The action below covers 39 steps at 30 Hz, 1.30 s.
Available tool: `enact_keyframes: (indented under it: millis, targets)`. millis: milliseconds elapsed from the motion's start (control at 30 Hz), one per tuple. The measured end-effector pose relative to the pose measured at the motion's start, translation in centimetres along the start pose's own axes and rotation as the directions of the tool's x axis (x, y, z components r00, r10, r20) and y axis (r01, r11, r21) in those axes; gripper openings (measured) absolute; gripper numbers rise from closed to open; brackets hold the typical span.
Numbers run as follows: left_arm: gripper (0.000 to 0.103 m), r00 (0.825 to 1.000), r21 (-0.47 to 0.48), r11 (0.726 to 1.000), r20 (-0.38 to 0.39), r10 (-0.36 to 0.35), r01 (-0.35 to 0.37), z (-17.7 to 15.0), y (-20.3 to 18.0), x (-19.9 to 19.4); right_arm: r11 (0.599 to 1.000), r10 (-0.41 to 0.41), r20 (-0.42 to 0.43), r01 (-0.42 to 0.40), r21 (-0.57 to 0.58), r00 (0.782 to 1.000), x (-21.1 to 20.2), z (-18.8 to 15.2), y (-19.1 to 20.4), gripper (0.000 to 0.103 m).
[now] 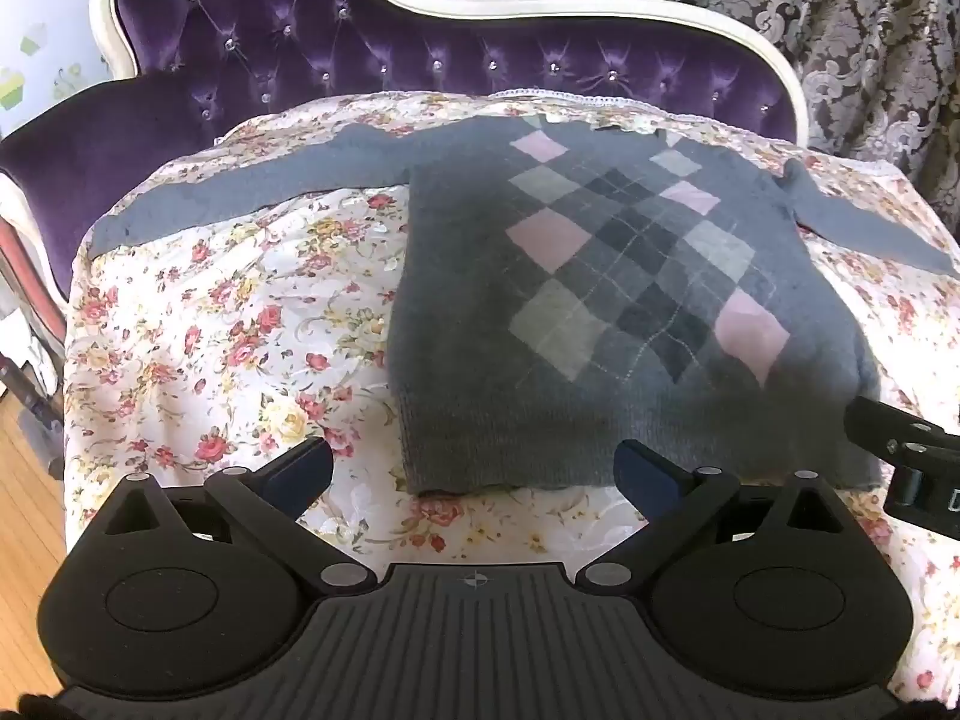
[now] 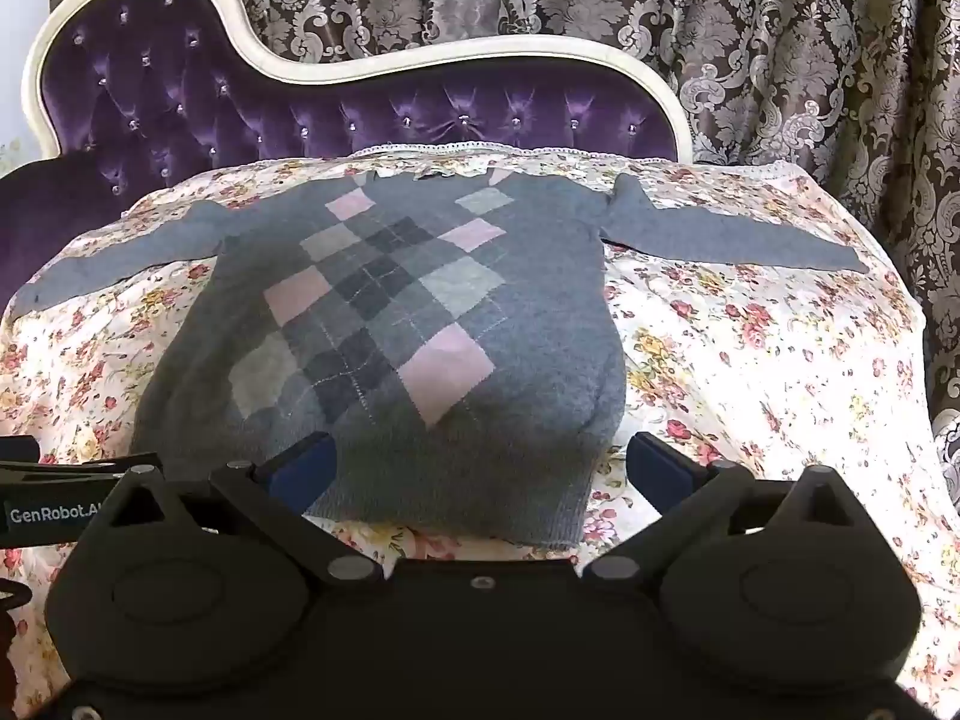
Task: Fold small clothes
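Nearest you in the left wrist view, your left gripper [image 1: 474,471] fills the bottom of the frame with its jaws spread wide and nothing between them; its blue-padded fingers [image 1: 645,471] sit at the lower hem of the sweater [image 1: 600,276], one over the floral cloth [image 1: 228,312] at lower left, the other over the hem at lower centre. At the right edge of that frame, a part of your other tool pokes in beside the sweater's bottom corner.

In the right wrist view, your right gripper [image 2: 477,468] is likewise wide open and holding nothing. Its left finger lies over the hem of the sweater [image 2: 384,312]; its right finger is over the floral cloth [image 2: 750,360], just off the sweater's lower corner.

The grey sweater with its pink and grey diamond pattern lies flat, front up, across the centre of both frames, hem toward you and neck away. Both sleeves are spread outward toward the left and right edges.

Beyond it, in the upper part of both frames, stands the purple tufted sofa back [image 2: 180,96] with a cream frame, and behind that a patterned curtain [image 2: 780,60].
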<state>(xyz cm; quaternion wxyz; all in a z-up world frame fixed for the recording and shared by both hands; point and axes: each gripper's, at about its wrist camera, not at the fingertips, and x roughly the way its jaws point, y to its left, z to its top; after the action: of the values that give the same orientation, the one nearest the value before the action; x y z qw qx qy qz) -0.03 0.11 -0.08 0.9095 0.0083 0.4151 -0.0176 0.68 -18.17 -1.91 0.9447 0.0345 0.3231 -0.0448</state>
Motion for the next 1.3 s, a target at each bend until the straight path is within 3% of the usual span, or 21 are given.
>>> enact_keyframes:
  millis: [200,233,1300]
  targets:
    - [0.101,0.999,0.005,0.999,-0.020,-0.033,0.033,0.0,0.8,0.2,1.000,0.003,-0.008,-0.003,-0.021,1.000,-0.1,0.3,0.7,0.102]
    - [0.101,1.000,0.003,1.000,-0.003,0.020,-0.020,0.1,-0.1,0.1,1.000,-0.001,-0.009,0.002,0.012,1.000,0.4,0.1,-0.1,0.102]
    - [0.101,0.999,0.012,0.999,-0.016,0.033,-0.033,-0.4,0.1,0.7,1.000,0.005,-0.048,-0.004,0.019,0.999,1.1,-0.5,0.5,0.102]
